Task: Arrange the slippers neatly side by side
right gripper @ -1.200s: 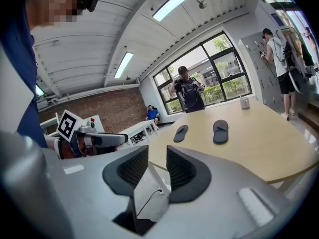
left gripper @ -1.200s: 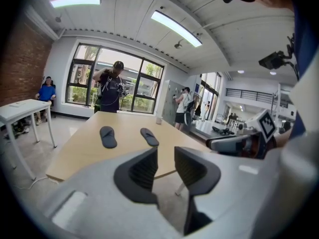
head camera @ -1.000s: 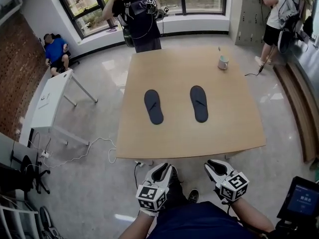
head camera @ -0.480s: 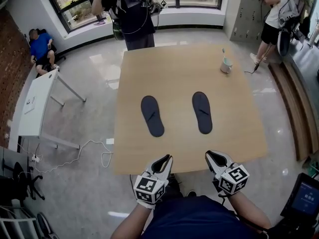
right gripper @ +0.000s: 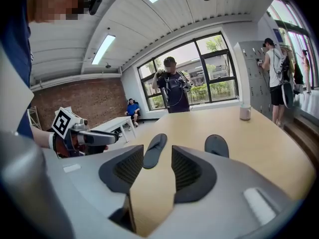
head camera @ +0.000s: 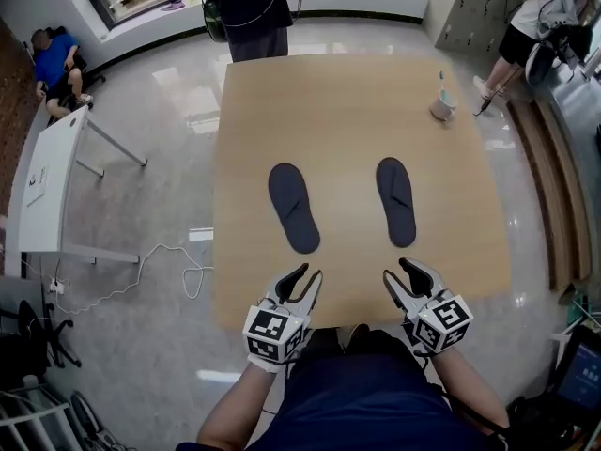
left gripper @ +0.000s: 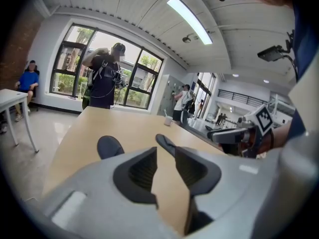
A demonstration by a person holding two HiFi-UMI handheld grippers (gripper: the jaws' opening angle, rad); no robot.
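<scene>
Two dark slippers lie apart on the wooden table [head camera: 347, 111], toes pointing away: the left slipper [head camera: 293, 207] and the right slipper [head camera: 395, 201]. My left gripper [head camera: 302, 277] hovers over the table's near edge, just short of the left slipper's heel. My right gripper [head camera: 399, 272] hovers likewise before the right slipper. Both pairs of jaws have just been opening and stand open with nothing between them. The left gripper view shows the left slipper [left gripper: 109, 146] and the right slipper [left gripper: 165, 143] ahead; the right gripper view shows the same pair, left slipper [right gripper: 154, 148] and right slipper [right gripper: 217, 144].
A white mug [head camera: 442, 104] stands at the table's far right. A person [head camera: 249, 7] with grippers stands at the far edge. A white side table [head camera: 52, 181] and a floor cable [head camera: 141, 271] lie to the left. Another person [head camera: 535, 17] stands far right.
Both grippers have come forward from in front of my body to over the table's near edge, and their jaws stand wider. The slippers have not moved on the table.
</scene>
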